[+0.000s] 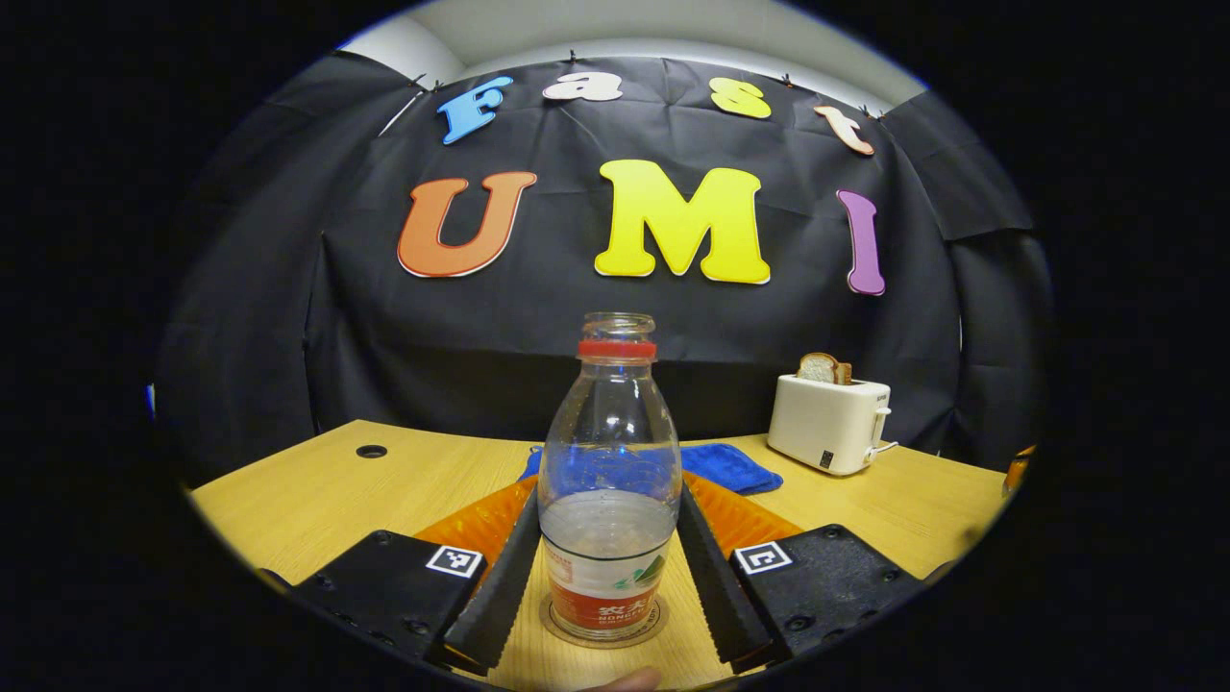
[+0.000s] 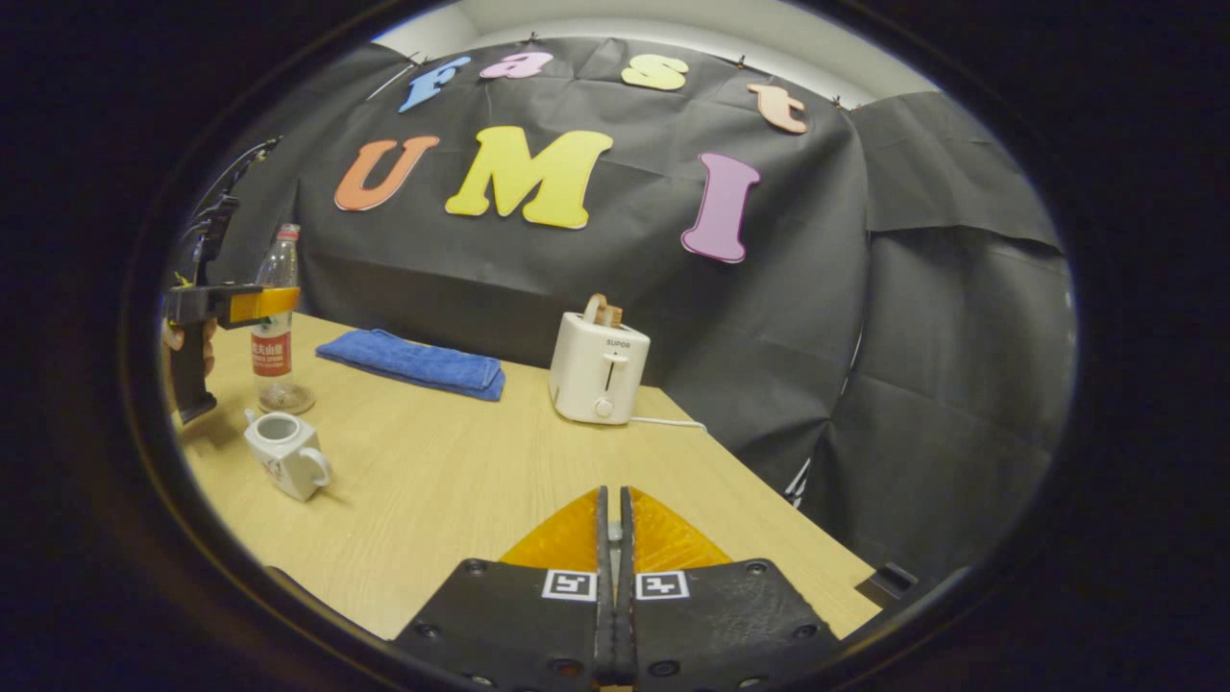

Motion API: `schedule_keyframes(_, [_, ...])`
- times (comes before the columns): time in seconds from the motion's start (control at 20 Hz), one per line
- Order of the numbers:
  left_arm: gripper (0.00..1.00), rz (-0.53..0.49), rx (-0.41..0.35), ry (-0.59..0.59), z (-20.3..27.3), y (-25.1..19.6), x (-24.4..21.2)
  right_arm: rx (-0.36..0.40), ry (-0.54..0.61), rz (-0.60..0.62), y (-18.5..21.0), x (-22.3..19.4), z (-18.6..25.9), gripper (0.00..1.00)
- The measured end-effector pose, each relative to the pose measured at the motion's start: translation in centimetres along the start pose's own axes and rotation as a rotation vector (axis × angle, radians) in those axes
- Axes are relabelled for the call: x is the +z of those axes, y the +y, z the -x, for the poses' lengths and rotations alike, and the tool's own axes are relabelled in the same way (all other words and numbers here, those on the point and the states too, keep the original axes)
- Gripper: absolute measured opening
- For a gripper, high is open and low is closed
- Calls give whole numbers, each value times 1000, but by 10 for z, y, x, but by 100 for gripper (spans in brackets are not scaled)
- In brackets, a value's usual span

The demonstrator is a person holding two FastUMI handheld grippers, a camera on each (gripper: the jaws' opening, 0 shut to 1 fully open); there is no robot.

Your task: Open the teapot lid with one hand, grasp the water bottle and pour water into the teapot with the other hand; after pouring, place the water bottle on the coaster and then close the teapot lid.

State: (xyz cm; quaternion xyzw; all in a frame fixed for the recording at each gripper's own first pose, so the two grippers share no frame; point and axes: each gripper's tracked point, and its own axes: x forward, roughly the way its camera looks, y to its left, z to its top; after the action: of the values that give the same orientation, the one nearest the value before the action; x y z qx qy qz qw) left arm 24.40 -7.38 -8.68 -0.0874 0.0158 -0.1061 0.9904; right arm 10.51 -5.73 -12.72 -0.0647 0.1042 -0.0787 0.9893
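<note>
A clear water bottle (image 1: 610, 432) with a red neck ring, no cap and a little water stands upright on a round clear coaster (image 1: 603, 630). My left gripper (image 1: 607, 490) has a finger against each side of the bottle. In the right gripper view the same bottle (image 2: 272, 351) stands on the coaster (image 2: 285, 399) at the far left, with the left gripper (image 2: 231, 303) around it. In front of it sits a small white teapot (image 2: 283, 452), its top open and no lid on it. My right gripper (image 2: 612, 495) hovers over the table's right part, fingers pressed together with nothing seen between them.
A white toaster (image 2: 598, 370) with a slice of bread in it stands at the back of the wooden table (image 2: 461, 481), its cord trailing right. A folded blue cloth (image 2: 413, 363) lies behind the bottle. A cable hole (image 1: 371, 451) sits at the far left. The table's edge runs close on the right.
</note>
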Motion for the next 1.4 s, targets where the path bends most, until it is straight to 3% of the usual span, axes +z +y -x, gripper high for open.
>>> schedule_keyframes(0.4, [81, -27, -16, 5, -8, 0, -2, 9, 10, 6, 2, -4, -3, 0])
schedule_keyframes(0.75, [86, -137, -32, -7, -2, -9, 4, 24, 16, -19, 2, -3, -1, 0])
schedule_keyframes(0.8, [88, -140, -8, -12, -1, -5, 5, 22, 12, -19, 2, -2, 0, 0])
schedule_keyframes(0.85, [100, -138, 30, -17, 0, 3, 6, 19, 13, -23, 1, -3, 0, 0])
schedule_keyframes(1.05, [100, -101, -38, 2, 6, -18, 1, 19, 17, -26, 1, -3, 0, 0])
schedule_keyframes(1.4, [100, -142, -17, -9, 30, -9, 2, 50, 6, -44, 11, 4, 8, 0])
